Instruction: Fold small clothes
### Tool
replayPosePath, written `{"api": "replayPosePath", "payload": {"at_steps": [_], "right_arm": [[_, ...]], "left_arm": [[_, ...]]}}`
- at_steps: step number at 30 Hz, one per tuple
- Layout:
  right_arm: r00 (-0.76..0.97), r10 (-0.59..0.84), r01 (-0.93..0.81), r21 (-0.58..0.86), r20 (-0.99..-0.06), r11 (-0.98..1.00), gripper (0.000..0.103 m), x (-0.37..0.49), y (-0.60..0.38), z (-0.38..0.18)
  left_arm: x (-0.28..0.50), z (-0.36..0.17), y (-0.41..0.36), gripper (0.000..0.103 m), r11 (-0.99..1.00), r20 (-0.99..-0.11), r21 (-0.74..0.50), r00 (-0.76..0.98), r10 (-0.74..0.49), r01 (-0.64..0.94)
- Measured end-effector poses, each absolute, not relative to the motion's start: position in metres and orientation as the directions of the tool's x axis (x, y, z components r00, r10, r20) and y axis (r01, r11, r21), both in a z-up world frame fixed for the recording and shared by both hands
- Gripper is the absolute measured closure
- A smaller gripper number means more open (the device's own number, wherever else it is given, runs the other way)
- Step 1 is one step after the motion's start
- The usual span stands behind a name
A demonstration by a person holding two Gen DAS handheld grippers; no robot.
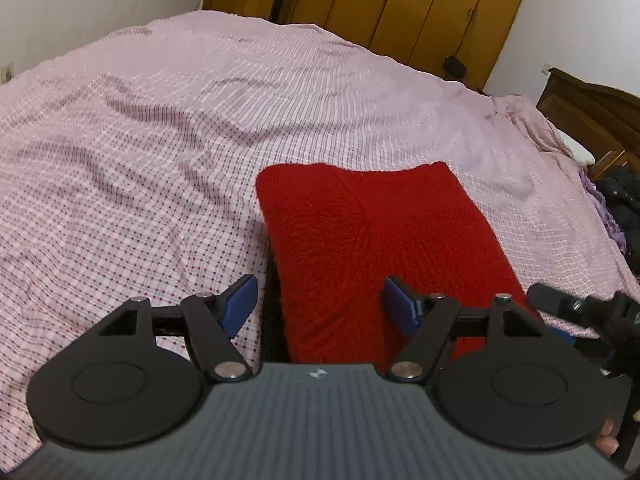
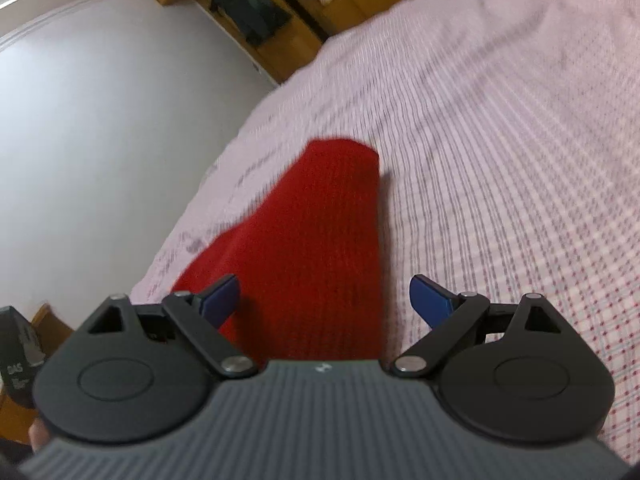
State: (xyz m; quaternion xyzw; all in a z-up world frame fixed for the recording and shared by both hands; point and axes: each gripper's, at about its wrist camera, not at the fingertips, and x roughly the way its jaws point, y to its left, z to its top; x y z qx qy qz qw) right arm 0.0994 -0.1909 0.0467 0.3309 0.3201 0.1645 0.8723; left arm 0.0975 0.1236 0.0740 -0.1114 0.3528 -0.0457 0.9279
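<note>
A folded red knitted garment (image 1: pixel 368 240) lies flat on the pink checked bedspread (image 1: pixel 160 140). My left gripper (image 1: pixel 320 300) stands open over the garment's near left edge, its blue pads (image 1: pixel 240 300) apart and pressing on nothing. The other gripper (image 1: pixel 568 304) shows at the right edge of the left wrist view. In the right wrist view the red garment (image 2: pixel 312 240) runs away from me, blurred. My right gripper (image 2: pixel 326 300) is open wide above its near end, with nothing gripped between the blue pads (image 2: pixel 430 300).
The bedspread (image 2: pixel 500 140) covers a wide bed. Wooden wardrobes (image 1: pixel 420 4) stand behind the bed, a dark headboard (image 1: pixel 592 112) at the right with dark clothing (image 1: pixel 624 208) beside it. A white wall (image 2: pixel 100 140) is to the left in the right wrist view.
</note>
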Motion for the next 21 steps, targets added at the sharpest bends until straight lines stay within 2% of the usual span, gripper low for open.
{"api": "replayPosePath", "payload": {"at_steps": [8, 21], "right_arm": [[0.698, 0.601, -0.076, 0.795, -0.389, 0.602, 0.009, 0.109, -0.195, 0.024], [0.658, 0.669, -0.111, 0.834, -0.346, 0.540, 0.008, 0.124, -0.187, 0.016]], "left_arm": [[0.101, 0.071, 0.125, 0.025, 0.972, -0.653, -0.236, 0.741, -0.158, -0.001], [0.101, 0.066, 0.130, 0.022, 0.967, -0.658, -0.254, 0.737, -0.154, -0.025]]}}
